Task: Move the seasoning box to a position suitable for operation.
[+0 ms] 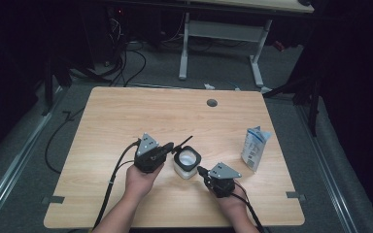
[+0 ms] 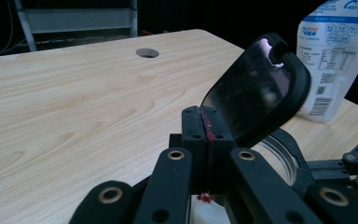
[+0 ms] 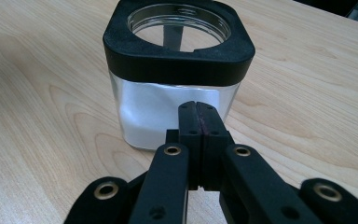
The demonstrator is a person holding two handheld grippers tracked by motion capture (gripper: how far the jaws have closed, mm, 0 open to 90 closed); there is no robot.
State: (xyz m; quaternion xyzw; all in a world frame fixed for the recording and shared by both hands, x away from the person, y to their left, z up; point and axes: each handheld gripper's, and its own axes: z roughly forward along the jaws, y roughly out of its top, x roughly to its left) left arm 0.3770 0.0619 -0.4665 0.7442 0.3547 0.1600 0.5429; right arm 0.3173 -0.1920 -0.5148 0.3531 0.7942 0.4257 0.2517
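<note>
The wooden table (image 1: 126, 121) is taking most of the high view, with a small round hole (image 1: 212, 103) near its far edge. At the right side of the table a white and blue pouch (image 1: 255, 147) is standing upright, well apart from the grippers.

Near the middle of the table a square jar (image 1: 186, 162) with clear walls and a black collar is standing; its mouth is open, and white powder is lying inside (in the right gripper view the powder is filling the lower part).

The left gripper (image 1: 171, 146), held in the person's left hand (image 1: 141, 177), is staying just left of the jar. Its jaws are pressed together on the edge of a black lid (image 2: 256, 100), and the lid is tilting up above the jar's far-left corner.

The right gripper (image 1: 200, 170), in the right hand (image 1: 230, 199), is pointing at the near right side of the jar. Its jaws are fully closed on nothing, with their tips just beside the jar wall (image 3: 168, 112); I cannot tell whether they are touching it.
</note>
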